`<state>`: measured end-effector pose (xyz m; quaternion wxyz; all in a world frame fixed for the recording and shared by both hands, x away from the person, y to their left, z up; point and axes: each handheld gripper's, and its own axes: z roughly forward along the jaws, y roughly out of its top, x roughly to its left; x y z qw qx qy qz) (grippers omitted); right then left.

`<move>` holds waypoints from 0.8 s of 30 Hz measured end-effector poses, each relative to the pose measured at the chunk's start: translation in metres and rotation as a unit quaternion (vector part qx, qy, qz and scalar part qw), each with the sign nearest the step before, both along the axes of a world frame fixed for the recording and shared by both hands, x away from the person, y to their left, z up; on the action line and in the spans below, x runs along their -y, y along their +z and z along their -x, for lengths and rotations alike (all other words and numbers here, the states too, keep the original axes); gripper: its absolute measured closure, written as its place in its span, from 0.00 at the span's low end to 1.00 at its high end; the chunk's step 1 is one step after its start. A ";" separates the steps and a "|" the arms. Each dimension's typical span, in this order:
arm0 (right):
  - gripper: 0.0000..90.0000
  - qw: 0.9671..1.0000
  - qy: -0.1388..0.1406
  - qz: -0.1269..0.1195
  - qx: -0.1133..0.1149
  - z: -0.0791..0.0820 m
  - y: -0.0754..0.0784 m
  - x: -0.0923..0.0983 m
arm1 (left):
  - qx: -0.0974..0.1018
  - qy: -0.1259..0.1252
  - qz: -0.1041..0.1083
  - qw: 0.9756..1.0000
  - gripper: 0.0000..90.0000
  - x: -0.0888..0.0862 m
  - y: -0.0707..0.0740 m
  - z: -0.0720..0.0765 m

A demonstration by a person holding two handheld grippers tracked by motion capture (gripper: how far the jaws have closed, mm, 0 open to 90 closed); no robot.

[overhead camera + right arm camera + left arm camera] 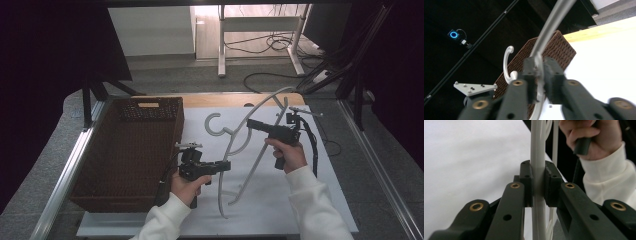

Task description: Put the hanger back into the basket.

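Note:
A pale grey plastic clothes hanger (235, 142) hangs tilted above the white table sheet, its hook (212, 124) toward the basket. My left gripper (227, 166) is shut on one of its thin bars; in the left gripper view the pads (526, 182) press the bar (537, 145) from both sides. My right gripper (250, 123) is at the hanger's upper arm. In the right gripper view the rod (551, 22) runs between its jaws, which stand slightly apart around it, and the hook (506, 60) curls to the left.
A dark brown wicker basket (125, 150) stands on the left of the table, close to my left hand. The white sheet (320, 200) covers the table's right half. Cables and desk legs (221, 45) lie on the floor beyond the far edge.

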<state>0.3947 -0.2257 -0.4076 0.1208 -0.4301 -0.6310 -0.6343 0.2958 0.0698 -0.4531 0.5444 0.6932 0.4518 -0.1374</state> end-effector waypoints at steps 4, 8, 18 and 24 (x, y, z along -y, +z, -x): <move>0.70 1.000 -0.005 0.018 0.006 0.003 -0.001 0.004 | -0.005 0.002 0.019 1.000 0.89 -0.003 0.000 -0.001; 0.61 1.000 0.001 0.031 -0.002 0.007 -0.004 0.009 | -0.001 0.006 0.031 1.000 0.89 -0.004 0.002 -0.001; 0.56 0.999 0.004 0.035 -0.021 0.009 -0.010 0.017 | 0.004 0.005 0.037 0.999 0.89 -0.006 0.005 -0.002; 0.50 0.997 0.035 0.064 -0.037 0.015 -0.017 0.021 | 0.011 0.014 0.036 0.999 0.89 -0.010 0.009 -0.002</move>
